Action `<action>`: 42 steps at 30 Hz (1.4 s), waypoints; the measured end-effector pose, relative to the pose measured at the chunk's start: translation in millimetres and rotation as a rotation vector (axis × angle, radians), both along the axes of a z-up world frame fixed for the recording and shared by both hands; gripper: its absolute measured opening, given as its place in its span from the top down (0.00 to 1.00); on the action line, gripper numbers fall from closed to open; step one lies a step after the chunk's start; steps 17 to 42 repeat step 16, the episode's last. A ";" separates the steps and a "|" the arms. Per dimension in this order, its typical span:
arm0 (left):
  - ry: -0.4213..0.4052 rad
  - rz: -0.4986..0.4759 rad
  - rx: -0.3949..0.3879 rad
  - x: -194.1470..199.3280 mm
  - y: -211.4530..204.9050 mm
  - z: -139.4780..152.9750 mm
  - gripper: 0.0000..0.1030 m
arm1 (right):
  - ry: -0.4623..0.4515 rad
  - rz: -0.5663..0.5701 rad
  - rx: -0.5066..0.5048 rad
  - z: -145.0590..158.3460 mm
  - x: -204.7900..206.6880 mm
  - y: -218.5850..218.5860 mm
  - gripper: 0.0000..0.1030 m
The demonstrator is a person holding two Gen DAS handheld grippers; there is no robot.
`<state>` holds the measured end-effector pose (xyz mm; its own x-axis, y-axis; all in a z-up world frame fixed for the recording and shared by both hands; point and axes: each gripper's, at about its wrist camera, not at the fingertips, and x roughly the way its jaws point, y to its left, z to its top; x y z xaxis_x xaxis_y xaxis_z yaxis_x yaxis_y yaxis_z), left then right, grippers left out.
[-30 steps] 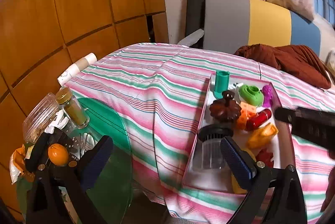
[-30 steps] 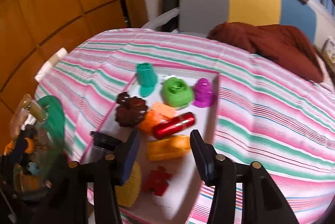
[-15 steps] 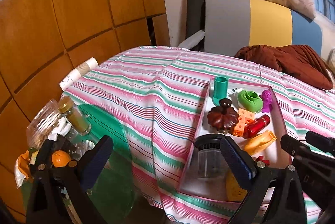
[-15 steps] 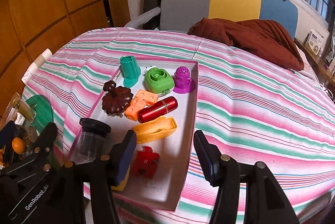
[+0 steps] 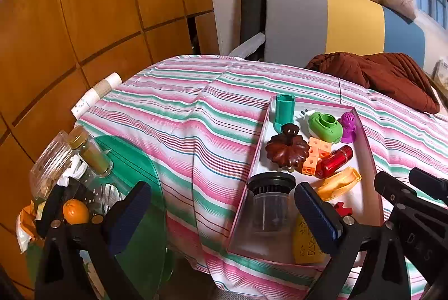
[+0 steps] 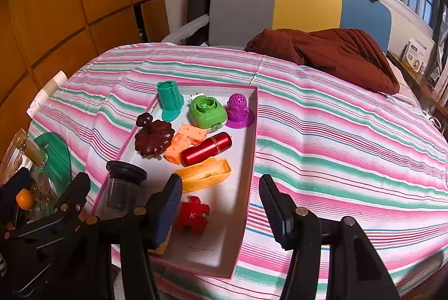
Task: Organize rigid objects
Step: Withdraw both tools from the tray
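Rigid toys are seen gathered in a shallow pink-rimmed tray point(image 6: 253, 132) laid near the foot edge of a striped bedspread point(image 6: 336, 132). A teal holder point(image 6: 169, 101), green piece point(image 6: 207, 111) and purple piece point(image 6: 238, 111) are lined along the far wall; a brown pumpkin point(image 6: 153, 137), orange blocks point(image 6: 182, 141), red cylinder point(image 6: 207, 148) and yellow case point(image 6: 205, 174) are crowded mid-tray. A black-lidded clear jar point(image 6: 123, 188) is set against the left wall, a red puzzle piece point(image 6: 193, 216) nearer the front. Bare floor is left at the tray's near right corner. The right gripper point(image 6: 221, 204) is held with jaws apart over that corner, nothing between them. The left gripper point(image 5: 224, 216) is likewise spread wide and empty, beside a cluttered green glass table point(image 5: 140, 174).
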<state>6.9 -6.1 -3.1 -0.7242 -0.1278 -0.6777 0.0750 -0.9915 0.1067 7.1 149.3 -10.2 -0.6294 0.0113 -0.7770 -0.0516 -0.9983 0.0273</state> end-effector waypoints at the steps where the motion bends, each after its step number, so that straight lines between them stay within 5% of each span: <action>1: 0.000 0.000 -0.002 -0.1 0.3 0.0 0.00 | -0.001 -0.002 -0.002 0.1 -0.1 0.9 0.44; 42: -0.019 0.022 -0.014 -2.8 1.5 -7.5 0.00 | -0.008 -0.008 -0.013 -2.7 -2.5 5.5 0.44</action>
